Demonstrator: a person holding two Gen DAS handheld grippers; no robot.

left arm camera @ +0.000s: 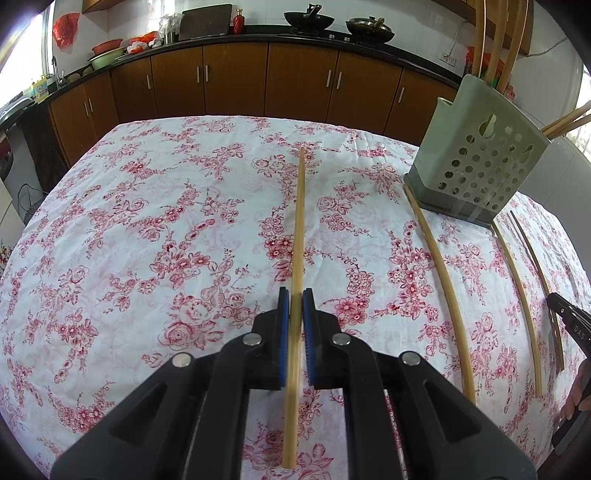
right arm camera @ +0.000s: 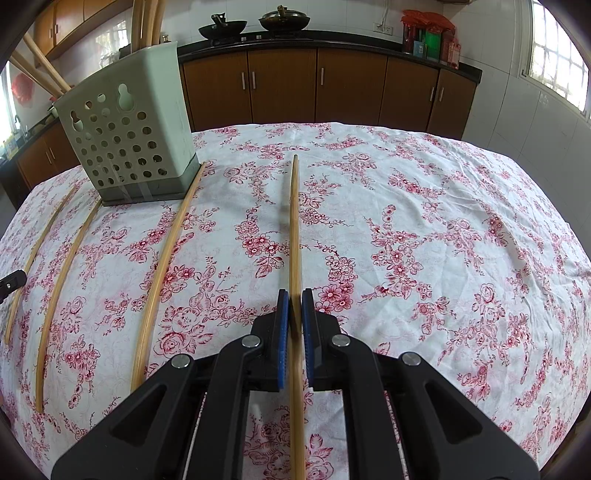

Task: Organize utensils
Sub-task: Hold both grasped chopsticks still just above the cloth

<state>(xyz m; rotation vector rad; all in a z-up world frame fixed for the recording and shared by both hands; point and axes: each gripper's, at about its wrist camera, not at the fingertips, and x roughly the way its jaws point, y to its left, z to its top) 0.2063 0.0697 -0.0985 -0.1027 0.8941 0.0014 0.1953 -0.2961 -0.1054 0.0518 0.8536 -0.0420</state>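
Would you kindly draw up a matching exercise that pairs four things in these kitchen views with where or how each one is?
Things:
1. left tool
2. green holder
3. black wok
4. loose chopstick

Places or states:
A. up on the back counter
B. lying flat on the floral cloth, one end by the holder's base
C. shut on a chopstick
D. standing on the table with chopsticks sticking out of the top

Pairs: 1-C, 2-D, 3-A, 4-B
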